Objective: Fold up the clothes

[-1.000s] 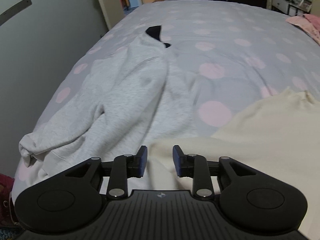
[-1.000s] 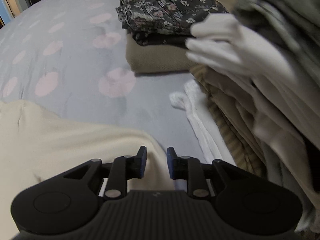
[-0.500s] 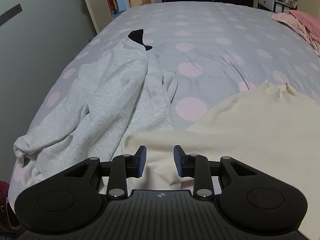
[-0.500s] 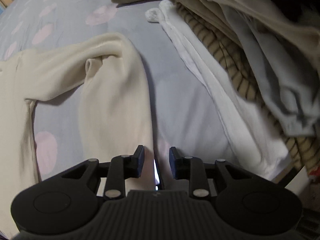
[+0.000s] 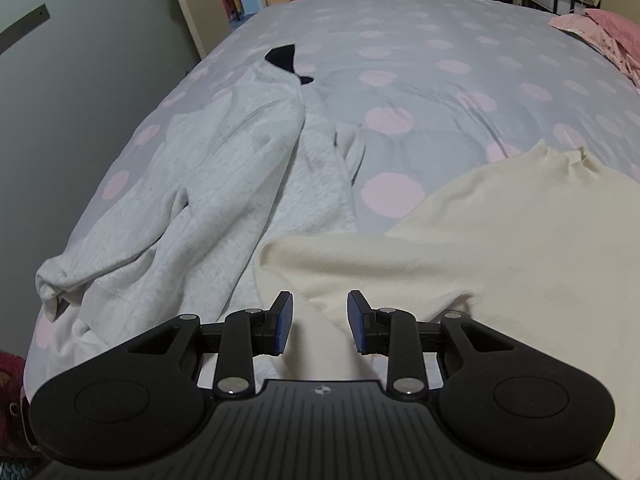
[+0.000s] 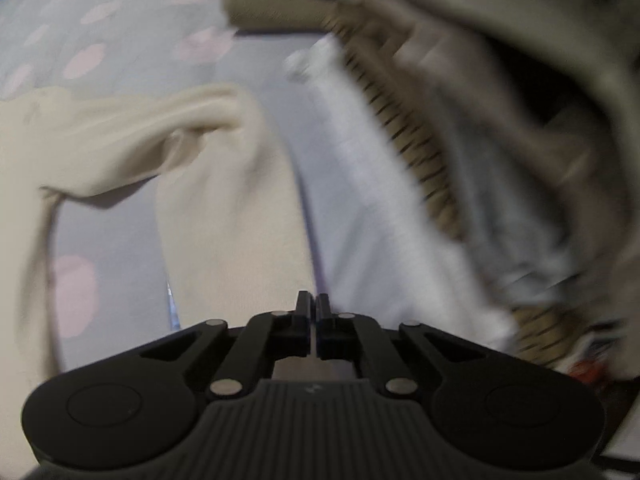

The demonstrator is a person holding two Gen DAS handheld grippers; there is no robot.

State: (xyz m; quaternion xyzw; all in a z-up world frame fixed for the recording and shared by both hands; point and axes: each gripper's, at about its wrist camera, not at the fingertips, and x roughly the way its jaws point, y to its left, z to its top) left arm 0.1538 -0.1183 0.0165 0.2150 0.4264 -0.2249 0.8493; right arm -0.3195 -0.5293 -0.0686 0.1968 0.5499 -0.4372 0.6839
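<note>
Sweater (image 6: pixel 232 216) sleeve nearer, right gripper (image 6: pixel 313 304) — now closed

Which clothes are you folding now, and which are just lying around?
Being folded:
- cream sweater, its sleeve between the left hand-held gripper pads; right hand-held gripper shut at its other sleeve

Just lying about:
- grey sweatshirt
- pink cloth
- heap of unfolded clothes
</note>
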